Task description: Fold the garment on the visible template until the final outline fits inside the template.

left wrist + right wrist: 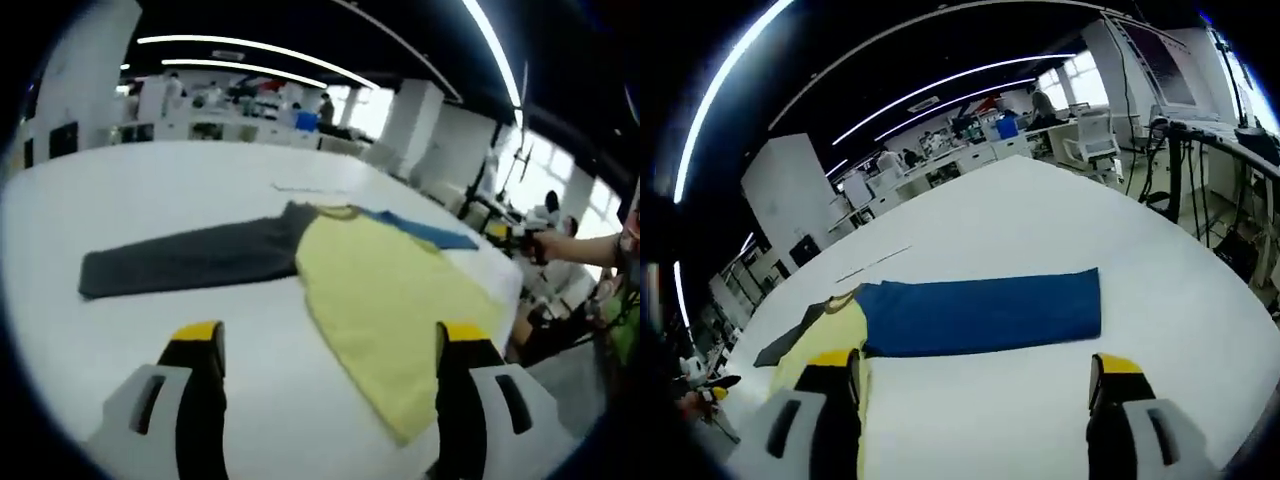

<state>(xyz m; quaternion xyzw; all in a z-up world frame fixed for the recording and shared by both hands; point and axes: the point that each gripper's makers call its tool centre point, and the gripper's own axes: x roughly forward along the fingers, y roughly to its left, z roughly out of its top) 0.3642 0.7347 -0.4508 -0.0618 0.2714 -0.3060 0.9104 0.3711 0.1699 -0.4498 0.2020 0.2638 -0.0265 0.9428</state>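
A long-sleeved garment lies flat on the white table (150, 190). Its body is yellow (385, 290), one sleeve is dark grey (190, 258) and the other is blue (985, 312). In the left gripper view my left gripper (330, 335) is open above the table, its jaws straddling the yellow body's lower part without touching it. The grey sleeve stretches away to the left. In the right gripper view my right gripper (972, 368) is open just short of the spread blue sleeve, with the yellow body (825, 345) beside its left jaw.
A thin pale strip (872, 265) lies on the table beyond the collar. A person's forearm (585, 248) holding a gripper (525, 238) reaches in past the blue cuff at the table's edge. Desks, chairs and equipment stand beyond the table.
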